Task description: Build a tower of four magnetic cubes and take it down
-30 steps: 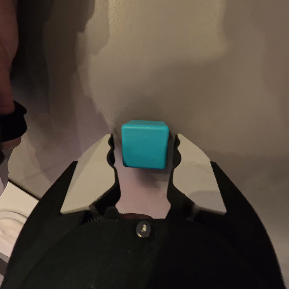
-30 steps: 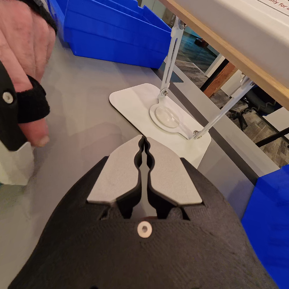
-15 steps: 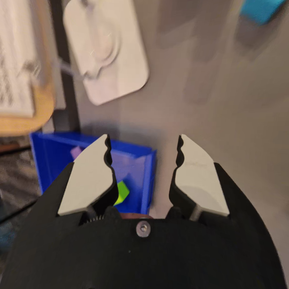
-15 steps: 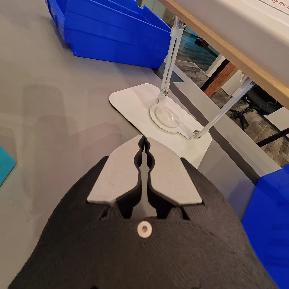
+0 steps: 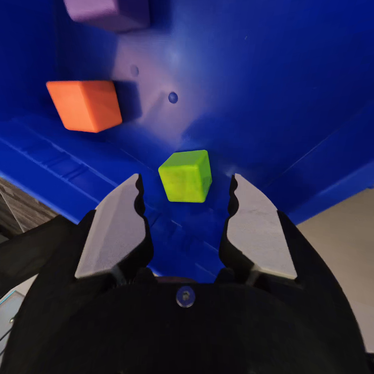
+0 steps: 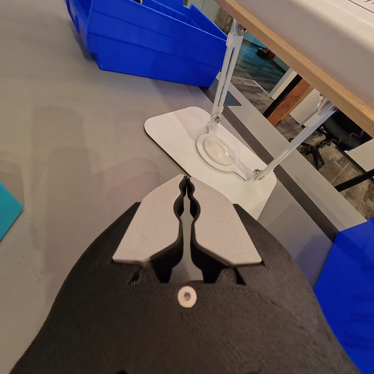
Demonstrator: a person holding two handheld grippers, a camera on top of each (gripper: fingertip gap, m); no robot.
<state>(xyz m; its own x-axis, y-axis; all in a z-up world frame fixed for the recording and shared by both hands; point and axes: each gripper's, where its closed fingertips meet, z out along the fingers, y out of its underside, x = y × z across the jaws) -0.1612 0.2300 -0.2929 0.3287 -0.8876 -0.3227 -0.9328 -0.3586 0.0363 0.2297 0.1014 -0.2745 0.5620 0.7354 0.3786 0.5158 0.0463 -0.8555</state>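
Observation:
In the left wrist view my left gripper (image 5: 186, 178) is open and empty inside a blue bin (image 5: 263, 81). A lime green cube (image 5: 185, 176) lies on the bin floor just beyond and between the fingertips, apart from both fingers. An orange cube (image 5: 85, 105) lies farther left and a purple cube (image 5: 109, 14) at the top edge. In the right wrist view my right gripper (image 6: 186, 180) is shut and empty above the grey table (image 6: 70, 131). A teal cube (image 6: 8, 208) stands on the table at the left edge.
A white stand base (image 6: 202, 149) with thin white legs sits just beyond the right gripper. Stacked blue bins (image 6: 151, 46) stand at the far side, another blue bin (image 6: 348, 283) at the right. A wooden-edged shelf (image 6: 293, 50) hangs overhead. The tips of one gripper are about 40 cm away from the tips of the other.
My left gripper let go of the teal cube on the table, swung away and dropped into the blue bin, now close to the green cube. The right gripper has not moved.

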